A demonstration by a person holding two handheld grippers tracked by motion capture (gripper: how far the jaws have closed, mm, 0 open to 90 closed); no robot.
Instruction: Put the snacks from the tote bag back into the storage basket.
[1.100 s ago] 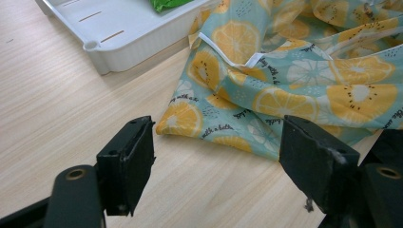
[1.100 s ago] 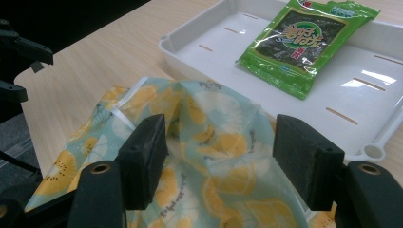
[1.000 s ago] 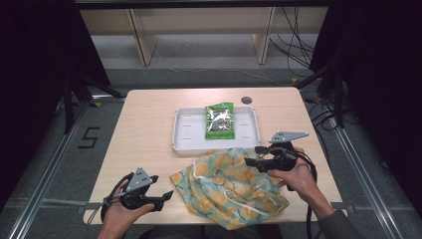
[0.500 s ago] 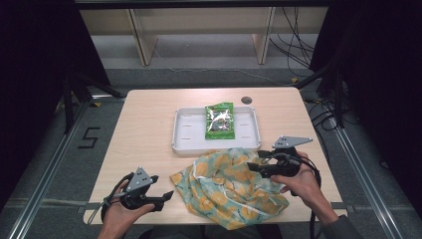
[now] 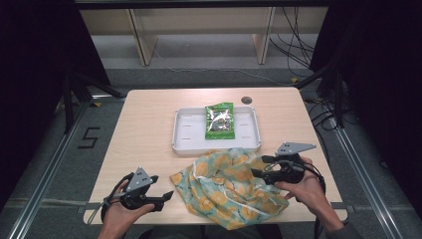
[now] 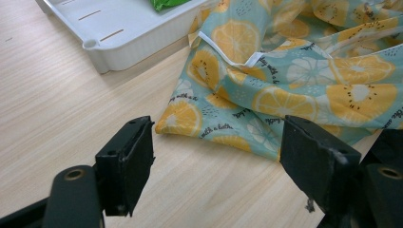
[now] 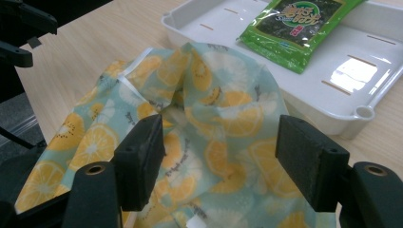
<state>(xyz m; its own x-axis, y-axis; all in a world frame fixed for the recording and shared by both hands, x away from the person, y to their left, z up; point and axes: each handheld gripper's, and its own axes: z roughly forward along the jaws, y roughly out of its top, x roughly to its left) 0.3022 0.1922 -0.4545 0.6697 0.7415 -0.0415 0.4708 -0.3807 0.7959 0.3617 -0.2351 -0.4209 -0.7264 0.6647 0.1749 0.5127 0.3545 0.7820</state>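
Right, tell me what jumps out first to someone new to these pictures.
The crumpled fruit-print cloth, teal with orange slices, lies at the table's near edge between the two grippers. Behind it sits a white tray holding a green snack packet. The right gripper hovers open over the cloth; the left gripper waits open beside it.

"5" taped on floor, cloth lettering too small to read

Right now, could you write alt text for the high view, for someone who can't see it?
A person's hands hold two open grippers, the left gripper and right gripper, either side of a crumpled fruit-print cloth on a wooden table. Behind the cloth, a white tray holds a green snack packet.
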